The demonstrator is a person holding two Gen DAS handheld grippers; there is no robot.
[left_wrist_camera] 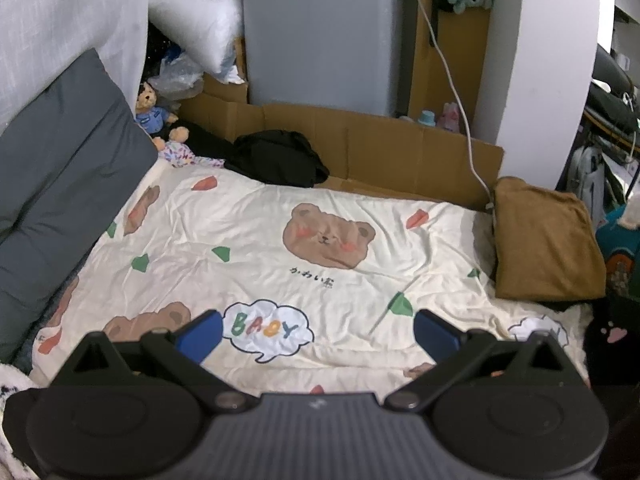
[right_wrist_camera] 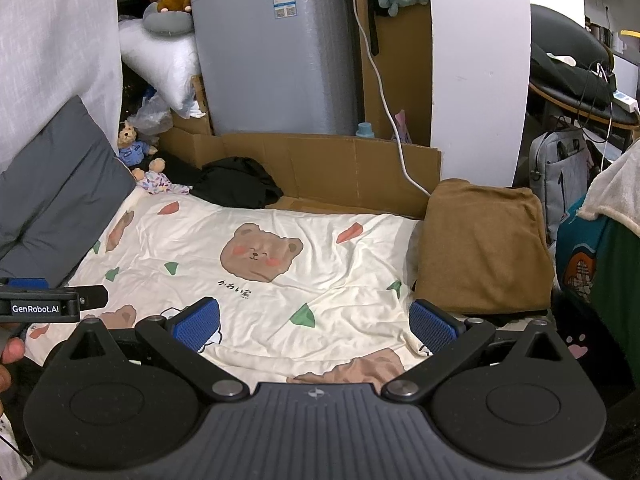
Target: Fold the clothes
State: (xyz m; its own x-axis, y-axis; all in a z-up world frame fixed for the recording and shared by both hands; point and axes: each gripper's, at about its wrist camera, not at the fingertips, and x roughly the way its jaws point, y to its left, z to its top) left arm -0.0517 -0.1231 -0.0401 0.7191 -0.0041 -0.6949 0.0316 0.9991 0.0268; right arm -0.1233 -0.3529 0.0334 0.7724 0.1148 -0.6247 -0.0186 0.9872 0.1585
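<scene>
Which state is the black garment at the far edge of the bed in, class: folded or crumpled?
Crumpled. The black garment sits as an uneven, bunched heap with no flat layers or straight edges, unlike the brown garment, which lies in a squared, flat stack.

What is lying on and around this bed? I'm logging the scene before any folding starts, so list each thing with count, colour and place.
bed sheet: one, cream with bear print, spread over the bed
brown garment: one, brown, folded at the bed's right edge
black garment: one, black, bunched at the far edge
cushion: one, grey, along the left side
teddy bear: one, tan in blue shirt, far left corner
cardboard: brown, flattened behind the bed
washing machine: one, grey, behind the cardboard
cable: one, white, hanging down to the cardboard
left gripper: blue pads, open above the sheet
right gripper: blue pads, open above the sheet
</scene>
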